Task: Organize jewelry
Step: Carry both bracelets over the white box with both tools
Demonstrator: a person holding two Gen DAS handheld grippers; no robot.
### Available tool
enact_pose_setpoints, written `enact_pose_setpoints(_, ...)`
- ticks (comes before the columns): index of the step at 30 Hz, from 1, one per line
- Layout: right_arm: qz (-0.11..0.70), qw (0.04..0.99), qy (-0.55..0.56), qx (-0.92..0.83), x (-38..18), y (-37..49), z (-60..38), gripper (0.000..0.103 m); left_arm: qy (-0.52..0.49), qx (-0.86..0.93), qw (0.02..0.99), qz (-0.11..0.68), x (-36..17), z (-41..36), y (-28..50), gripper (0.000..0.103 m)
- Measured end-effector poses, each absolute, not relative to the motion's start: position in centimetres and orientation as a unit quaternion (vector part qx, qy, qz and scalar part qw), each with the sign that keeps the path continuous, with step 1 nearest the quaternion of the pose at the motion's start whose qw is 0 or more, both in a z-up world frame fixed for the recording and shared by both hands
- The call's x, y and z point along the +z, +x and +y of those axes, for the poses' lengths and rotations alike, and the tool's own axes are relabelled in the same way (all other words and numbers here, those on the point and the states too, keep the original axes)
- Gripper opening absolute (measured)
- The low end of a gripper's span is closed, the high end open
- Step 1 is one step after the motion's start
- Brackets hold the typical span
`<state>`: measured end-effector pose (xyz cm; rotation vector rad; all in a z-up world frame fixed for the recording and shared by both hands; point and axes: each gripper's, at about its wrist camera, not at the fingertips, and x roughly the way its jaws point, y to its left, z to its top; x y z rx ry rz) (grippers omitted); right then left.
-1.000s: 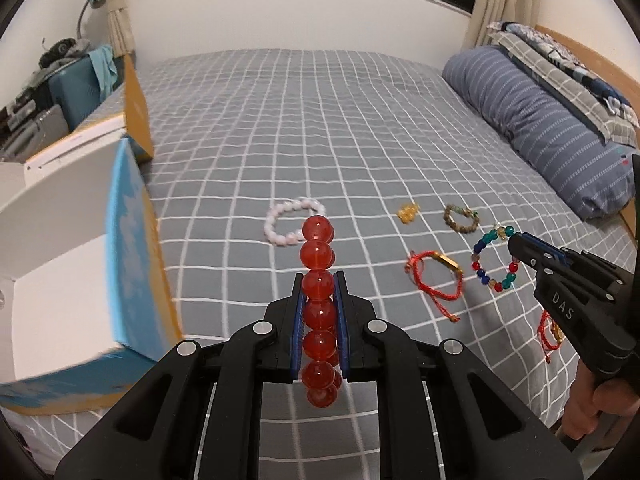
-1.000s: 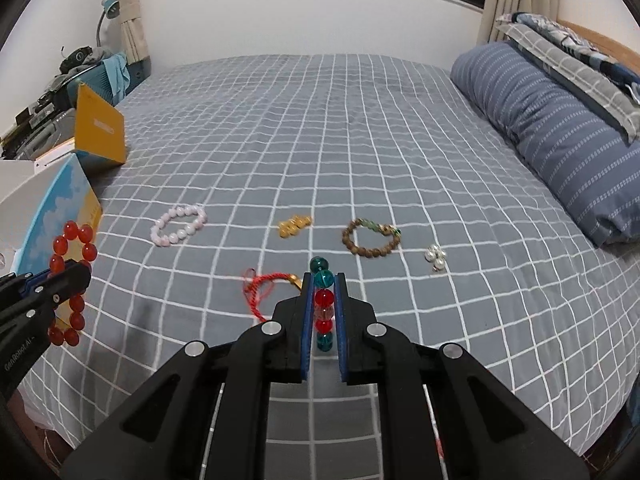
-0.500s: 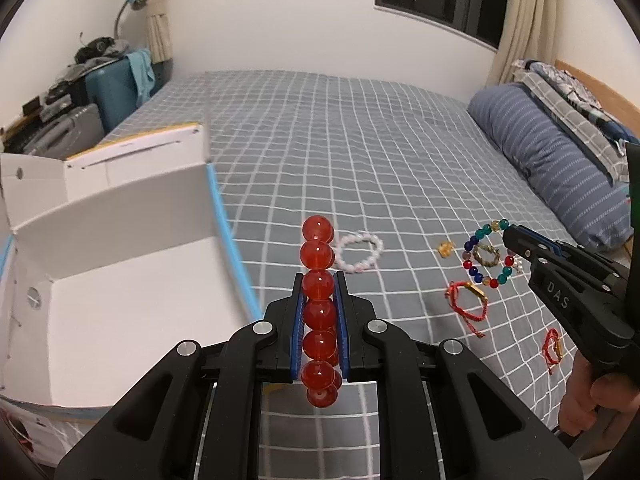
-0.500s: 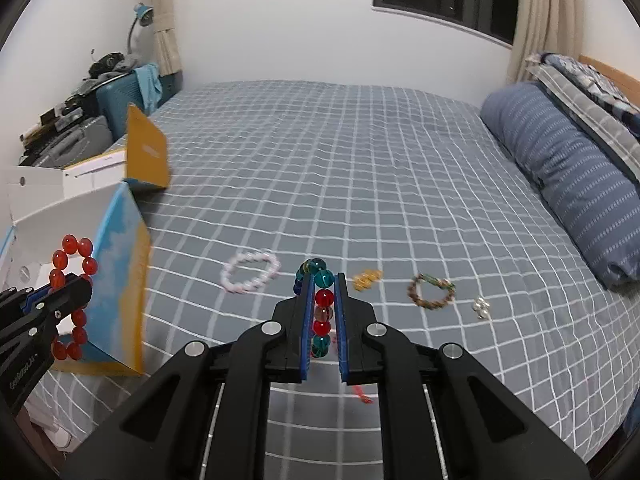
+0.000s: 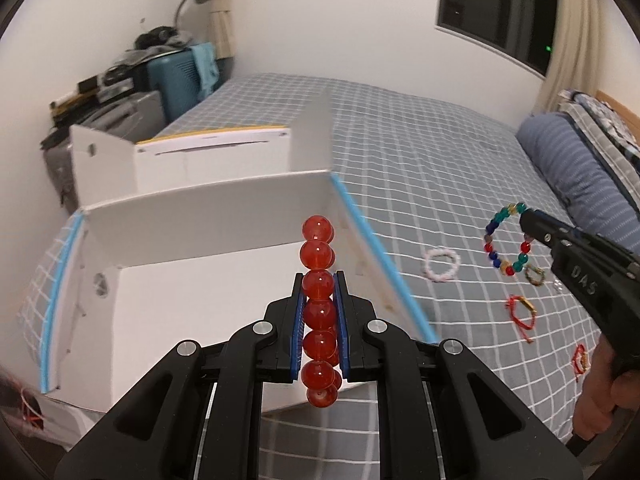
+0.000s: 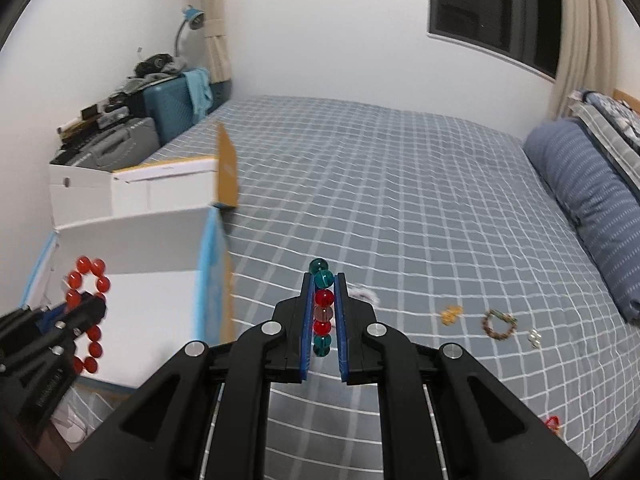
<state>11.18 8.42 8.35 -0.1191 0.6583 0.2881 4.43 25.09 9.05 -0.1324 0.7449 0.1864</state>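
My left gripper [image 5: 319, 280] is shut on a red bead bracelet [image 5: 319, 300] and holds it above the open white box [image 5: 180, 304]. The bracelet also shows in the right wrist view [image 6: 86, 284]. My right gripper [image 6: 323, 280] is shut on a multicoloured bead bracelet [image 6: 323, 312], held above the bed right of the box [image 6: 152, 312]; it also shows in the left wrist view [image 5: 506, 244]. On the bed lie a pink bead bracelet [image 5: 441, 264], a red cord bracelet [image 5: 520, 310], a brown bead bracelet [image 6: 499, 323], a small gold piece [image 6: 451, 314] and pearl earrings [image 6: 534, 337].
The grey checked bed [image 6: 400, 200] runs ahead, with a striped blue pillow [image 6: 592, 200] at the right. The box's lid [image 5: 208, 160] stands open behind it. A teal suitcase [image 6: 176, 100] and clutter stand by the wall at the left. Another red cord piece [image 5: 580, 360] lies near the bed's front edge.
Both grippers have swung left toward the box with their bracelets. The left gripper has gone from beside the box to over its open inside.
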Motion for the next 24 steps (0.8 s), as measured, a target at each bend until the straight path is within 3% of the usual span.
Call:
enact_pose_setpoints(12, 0.344, 0.911, -0.094, 0.21, 6.5, 10.6, 20.0, 0.009, -0.095, 0.149, 0.913, 0.366, 8.2, 33.0, 2.9, 0.013)
enact_pose_setpoints(24, 0.395, 0.889, -0.102, 0.209, 1.9, 11.5, 23.9, 0.009, -0.112, 0.174, 0.893, 0.4, 4.7, 37.4, 3.2, 0.013)
